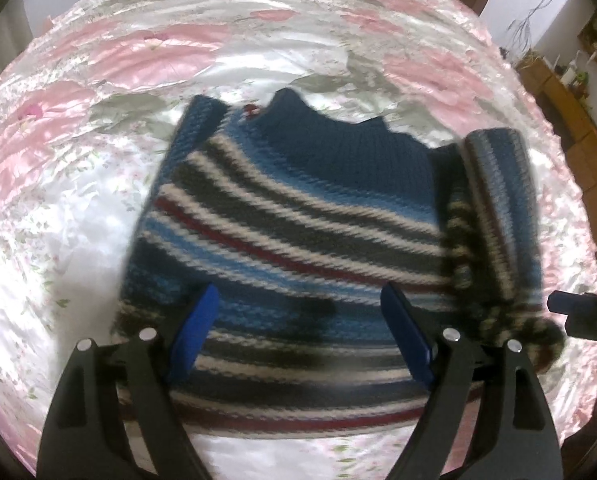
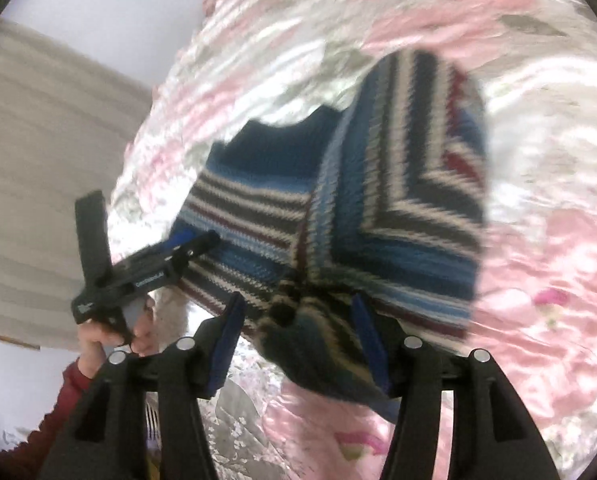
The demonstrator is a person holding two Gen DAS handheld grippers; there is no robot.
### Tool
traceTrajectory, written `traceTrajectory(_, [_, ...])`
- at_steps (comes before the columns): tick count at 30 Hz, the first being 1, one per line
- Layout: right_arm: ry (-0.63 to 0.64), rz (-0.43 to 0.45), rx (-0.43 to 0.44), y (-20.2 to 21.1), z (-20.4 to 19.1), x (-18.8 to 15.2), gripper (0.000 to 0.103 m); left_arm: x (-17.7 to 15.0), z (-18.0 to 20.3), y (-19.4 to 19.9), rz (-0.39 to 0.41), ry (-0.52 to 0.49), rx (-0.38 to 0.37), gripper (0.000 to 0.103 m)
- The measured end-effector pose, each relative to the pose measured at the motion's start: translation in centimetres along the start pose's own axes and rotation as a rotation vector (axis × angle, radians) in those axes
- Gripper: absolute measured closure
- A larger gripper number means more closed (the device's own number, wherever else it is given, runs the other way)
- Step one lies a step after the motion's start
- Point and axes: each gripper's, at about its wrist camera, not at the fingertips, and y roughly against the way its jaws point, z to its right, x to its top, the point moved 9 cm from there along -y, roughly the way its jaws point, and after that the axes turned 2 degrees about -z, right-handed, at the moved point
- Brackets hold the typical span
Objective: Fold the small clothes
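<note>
Blue pads of the left gripper stand spread, empty, above the striped knit sweater lying on the pink floral satin bedspread. On the right gripper, jaws also look parted around the sleeve cuff, grip uncertain. Lay that sleeve straight across the chest, smoothing wrinkles before releasing.

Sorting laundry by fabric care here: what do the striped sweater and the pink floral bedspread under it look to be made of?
The striped sweater looks like a chunky knit, wool or acrylic: visible stitch rows, ribbed collar, matte surface. The bedspread looks like satin, perhaps polyester or silk: glossy highlights and sharp shiny wrinkles across its pink floral print. Fibre content cannot be confirmed by look alone.
</note>
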Motion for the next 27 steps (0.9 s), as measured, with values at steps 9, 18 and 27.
traceTrajectory(9, [-0.024, 0.064, -0.132, 3.7, 5.8, -1.9, 0.046, 0.5, 8.2, -1.4, -0.072, -0.021, -0.179, 0.018])
traceTrajectory(18, [-0.043, 0.043, -0.177, 2.7, 10.5, -4.6, 0.046, 0.3, 13.1, -4.8, -0.145, -0.036, -0.225, 0.018])
traceTrajectory(27, [-0.075, 0.045, -0.152, 2.5, 12.8, -5.9, 0.046, -0.2, 15.4, -6.7, -0.188, -0.021, -0.284, 0.021])
